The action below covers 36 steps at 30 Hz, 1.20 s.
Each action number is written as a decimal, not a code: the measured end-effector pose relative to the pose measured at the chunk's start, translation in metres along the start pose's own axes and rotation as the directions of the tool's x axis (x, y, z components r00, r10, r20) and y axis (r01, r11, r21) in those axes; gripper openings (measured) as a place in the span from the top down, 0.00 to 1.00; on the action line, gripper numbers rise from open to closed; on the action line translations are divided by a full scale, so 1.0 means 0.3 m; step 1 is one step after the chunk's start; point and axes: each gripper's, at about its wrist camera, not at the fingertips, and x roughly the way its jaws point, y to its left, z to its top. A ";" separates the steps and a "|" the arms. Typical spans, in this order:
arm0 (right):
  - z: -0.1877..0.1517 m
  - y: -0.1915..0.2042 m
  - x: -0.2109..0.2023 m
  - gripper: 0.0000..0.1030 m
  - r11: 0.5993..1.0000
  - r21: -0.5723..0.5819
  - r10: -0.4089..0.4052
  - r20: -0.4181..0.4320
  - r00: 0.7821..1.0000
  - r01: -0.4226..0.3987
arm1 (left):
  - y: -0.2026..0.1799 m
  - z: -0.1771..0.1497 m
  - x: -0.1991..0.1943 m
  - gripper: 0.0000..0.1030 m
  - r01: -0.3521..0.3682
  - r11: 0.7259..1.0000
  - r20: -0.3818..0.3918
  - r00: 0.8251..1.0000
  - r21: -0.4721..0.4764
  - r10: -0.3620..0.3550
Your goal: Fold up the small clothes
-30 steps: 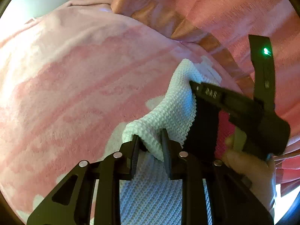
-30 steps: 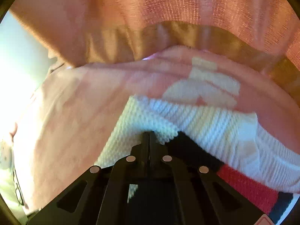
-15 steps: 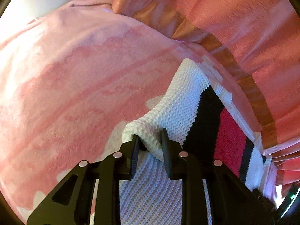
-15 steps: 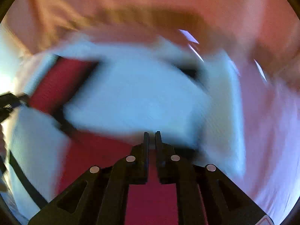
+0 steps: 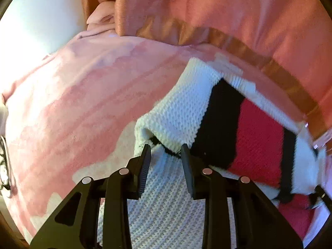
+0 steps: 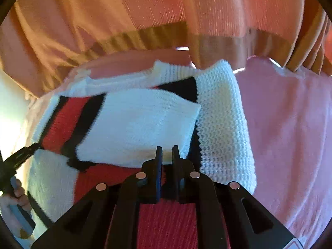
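A small knit sweater (image 5: pixel 182 112), white with black and red stripes, lies on a pink blanket (image 5: pixel 72 103). My left gripper (image 5: pixel 166 151) is open, its jaws on either side of a folded white edge that rests free between them. In the right wrist view the sweater (image 6: pixel 141 120) has a white sleeve folded across its striped body. My right gripper (image 6: pixel 167 152) is nearly shut with a narrow gap and holds nothing, just above the red stripe. The left gripper's body and the hand holding it show at the left edge of the right wrist view (image 6: pixel 16 166).
An orange-pink curtain (image 5: pixel 238 16) with a brown band hangs along the far side of the blanket and also shows in the right wrist view (image 6: pixel 166 10). Bright light comes from the left (image 5: pixel 31 20). Bare pink blanket (image 6: pixel 290 134) lies to the right of the sweater.
My left gripper has opened and let go of the white fold. My right gripper has let go of the sweater, swung away to its right side and now looks back across it.
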 end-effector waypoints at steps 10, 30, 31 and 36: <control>-0.016 0.028 0.030 0.88 0.998 -0.051 -0.032 -0.025 0.999 0.030 | -0.009 -0.026 0.032 0.71 -0.018 0.997 -0.007 1.000 0.073 0.018; -0.549 -0.096 -0.549 0.34 0.987 0.004 -0.159 0.147 0.976 0.160 | 0.228 -0.330 -0.357 0.33 0.176 0.969 0.024 0.983 0.171 -0.183; -0.604 -0.103 -0.556 0.33 0.989 0.025 -0.145 0.133 0.980 0.143 | 0.243 -0.360 -0.367 0.33 0.172 0.969 0.021 0.984 0.176 -0.178; -0.881 -0.114 -0.579 0.33 0.991 0.118 -0.074 0.044 0.996 0.068 | 0.313 -0.561 -0.407 0.25 0.152 0.971 -0.038 0.988 0.184 -0.147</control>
